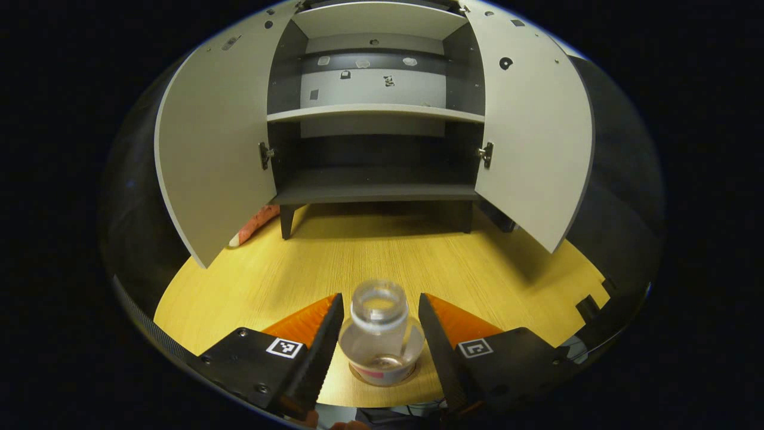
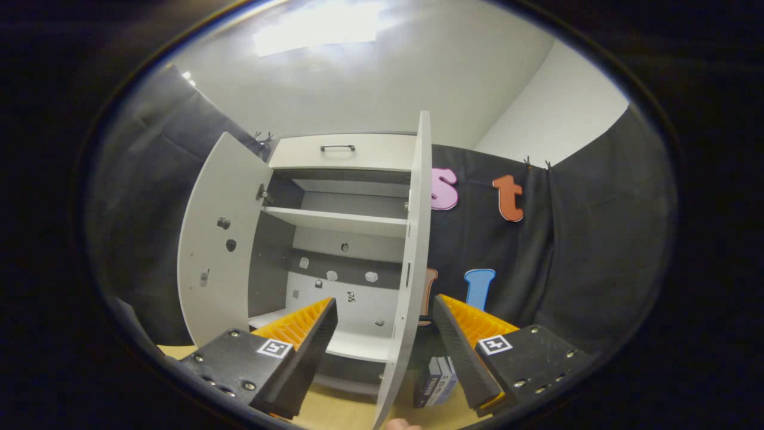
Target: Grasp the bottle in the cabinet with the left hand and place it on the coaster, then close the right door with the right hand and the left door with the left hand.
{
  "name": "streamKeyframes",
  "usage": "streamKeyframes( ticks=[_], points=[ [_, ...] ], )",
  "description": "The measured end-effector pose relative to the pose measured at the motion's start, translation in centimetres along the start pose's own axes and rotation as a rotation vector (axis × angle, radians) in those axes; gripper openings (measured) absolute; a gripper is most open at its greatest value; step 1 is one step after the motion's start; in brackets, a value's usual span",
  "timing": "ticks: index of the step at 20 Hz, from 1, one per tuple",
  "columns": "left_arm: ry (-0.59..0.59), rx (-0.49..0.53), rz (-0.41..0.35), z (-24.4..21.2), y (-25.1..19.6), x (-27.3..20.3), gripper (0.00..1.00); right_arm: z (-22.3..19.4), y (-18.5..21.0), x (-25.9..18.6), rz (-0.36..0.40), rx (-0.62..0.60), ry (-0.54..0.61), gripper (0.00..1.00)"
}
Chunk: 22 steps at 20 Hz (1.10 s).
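A clear, capless bottle stands upright on a round coaster near the front edge of the wooden table. My left gripper flanks the bottle, open, with a narrow gap on each side. Behind it the grey cabinet stands with its left door and right door swung wide and its shelves bare. In the right gripper view, the right gripper is open in the air, and the right door's edge runs between its fingers, farther off.
An orange-pink object lies on the table behind the left door. A dark item sits beside the cabinet's right foot. Blue boxes stand right of the cabinet. A drawer with a handle tops the cabinet.
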<state>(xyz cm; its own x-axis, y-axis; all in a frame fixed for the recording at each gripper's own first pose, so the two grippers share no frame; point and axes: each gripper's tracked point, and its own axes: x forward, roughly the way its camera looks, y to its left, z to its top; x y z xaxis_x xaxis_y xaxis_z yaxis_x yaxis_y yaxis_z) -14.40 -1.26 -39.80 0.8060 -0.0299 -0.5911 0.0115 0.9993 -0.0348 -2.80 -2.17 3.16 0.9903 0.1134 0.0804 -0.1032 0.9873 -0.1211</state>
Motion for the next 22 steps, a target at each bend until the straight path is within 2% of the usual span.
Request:
streamKeyframes(
  ticks=[4,10,13,15,16,17,18,19,22],
  points=[
    [-0.054,0.016,0.004,3.4,0.1,-0.8,0.8,-0.1,-0.6,0.1,-0.014,0.004,0.002,0.97],
    [-0.2,0.046,0.016,11.1,0.1,-2.5,0.79,-0.6,-2.1,0.2,-0.048,0.004,0.008,0.94],
    [-0.266,0.023,0.018,15.4,-0.1,-3.7,0.8,-1.0,-3.1,0.2,-0.072,0.002,0.015,0.94],
    [-0.313,0.007,0.029,18.5,0.2,-4.8,0.81,-1.4,-3.8,0.2,-0.089,-0.001,0.021,0.97],
    [-0.337,0.001,0.04,20.1,0.5,-5.3,0.83,-1.6,-4.1,0.4,-0.098,-0.002,0.025,0.97],
    [-0.361,-0.004,0.052,21.7,0.8,-5.9,0.9,-1.8,-4.5,0.4,-0.105,-0.003,0.029,0.97],
    [-0.386,-0.011,0.065,23.2,1.1,-6.6,0.92,-2.0,-4.8,0.4,-0.112,-0.003,0.033,0.97],
    [-0.41,-0.026,0.071,24.7,1.4,-7.3,0.9,-2.1,-5.0,0.5,-0.118,-0.003,0.037,0.97],
    [-0.458,-0.106,0.073,27.9,2.2,-9.3,0.93,-2.5,-6.0,0.8,-0.142,-0.014,0.043,0.97]
  ],
)
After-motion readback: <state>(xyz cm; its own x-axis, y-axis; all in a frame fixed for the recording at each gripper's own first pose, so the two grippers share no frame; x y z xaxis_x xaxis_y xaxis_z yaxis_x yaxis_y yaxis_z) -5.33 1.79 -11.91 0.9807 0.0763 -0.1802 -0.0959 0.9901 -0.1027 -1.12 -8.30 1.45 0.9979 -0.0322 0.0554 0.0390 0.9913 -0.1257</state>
